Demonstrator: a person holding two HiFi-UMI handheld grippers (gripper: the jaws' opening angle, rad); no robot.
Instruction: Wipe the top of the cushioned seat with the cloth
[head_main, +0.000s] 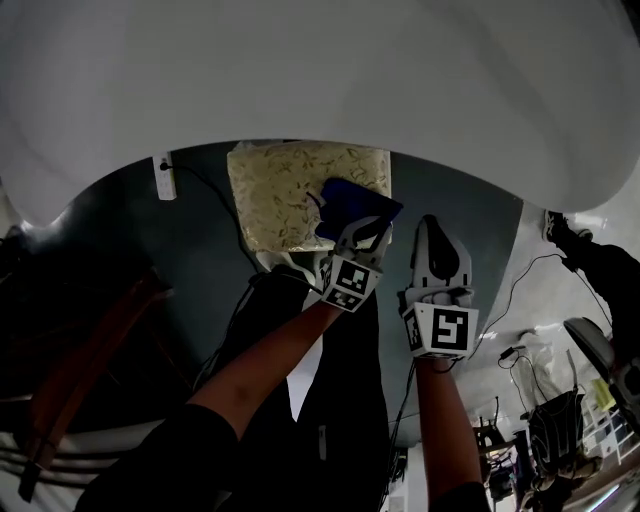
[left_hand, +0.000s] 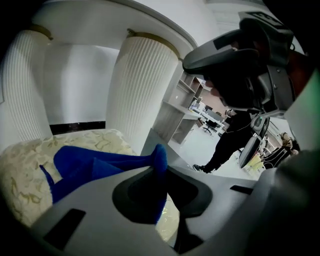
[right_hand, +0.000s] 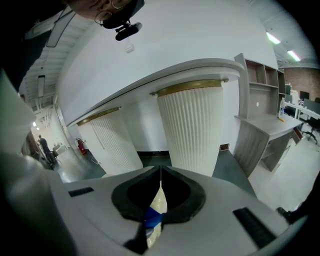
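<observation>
Cushioned seat (head_main: 285, 195), cream with a pale leaf pattern, stands on dark floor against the base of a big white fluted column (left_hand: 142, 95). Its left side and far edge are bare, with nothing lying on them. Blue cloth (head_main: 358, 208) sits bunched at the near right corner of the seat top, one flap reaching just past the right edge; the left gripper view shows it spread in loose folds over the cushion. Left gripper (head_main: 360, 234) has its jaws closed on a gathered fold of the cloth, which runs straight in between them. Right gripper (head_main: 432, 226) hangs just beside the seat's right edge, over the floor and not touching seat or cloth. Its jaws are together, and I judge nothing clamped: the cream and blue sliver in the slot below the tips looks like seat and cloth seen beyond. Task state, as a judgement: cloth is in hand and on the top, so wiping is set up or under way. No frame shows which parts are already wiped. The left side and far edge look left to cover.
</observation>
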